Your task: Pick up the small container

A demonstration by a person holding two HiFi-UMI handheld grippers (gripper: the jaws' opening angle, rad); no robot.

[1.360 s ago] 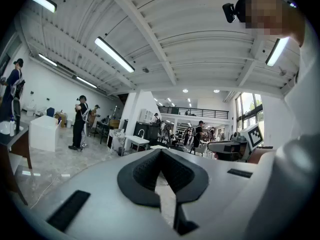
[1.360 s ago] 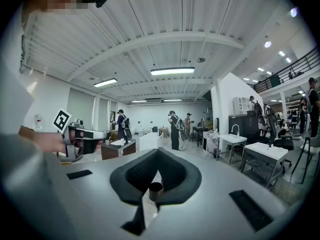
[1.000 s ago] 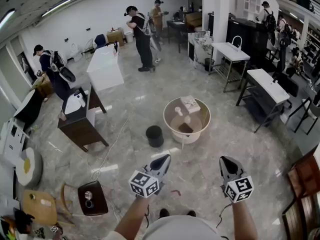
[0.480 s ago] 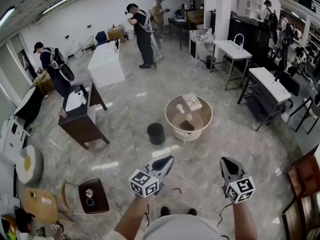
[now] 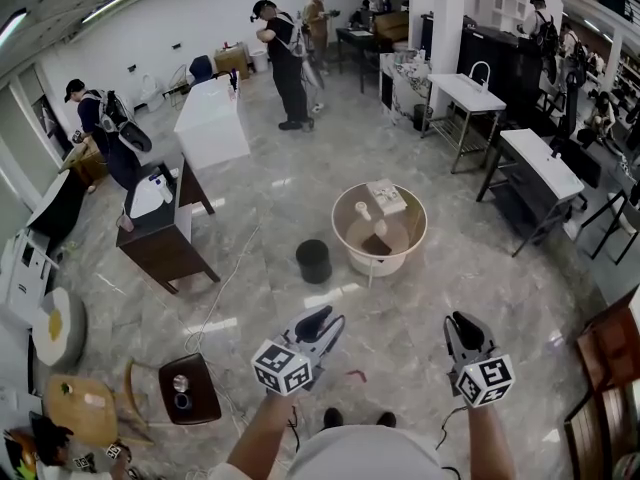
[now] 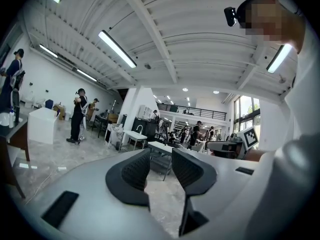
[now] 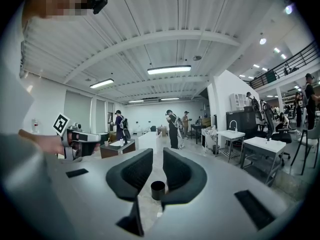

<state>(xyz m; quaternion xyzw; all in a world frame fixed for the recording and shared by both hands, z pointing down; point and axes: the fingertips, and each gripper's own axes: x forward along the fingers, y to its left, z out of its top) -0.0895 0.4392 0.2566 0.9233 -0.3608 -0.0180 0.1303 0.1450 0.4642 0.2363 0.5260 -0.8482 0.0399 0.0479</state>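
A small black cylindrical container (image 5: pixel 313 260) stands on the marble floor, just left of a round low table (image 5: pixel 345 206). In the right gripper view the container (image 7: pixel 158 189) shows far off through the gap between the jaws. My left gripper (image 5: pixel 322 320) and right gripper (image 5: pixel 462 324) hover at waist height, well short of the container and touching nothing. Both pairs of jaws are opening, with a narrow gap and nothing between them. The left gripper (image 6: pixel 161 156) points across the room toward the white tables; the right gripper (image 7: pixel 158 156) points at the container.
The round table carries a white box (image 5: pixel 386 196), a small white bottle (image 5: pixel 364 211) and a brown item (image 5: pixel 376 245). A dark side table (image 5: pixel 160 243) and a brown stool (image 5: pixel 188 392) stand at left. White tables (image 5: pixel 535 168) line the right. People (image 5: pixel 285 58) stand at the back.
Both grippers' jaws have parted from shut to slightly open. The grippers sit a little lower in the head view, and the table and container have shifted slightly right.
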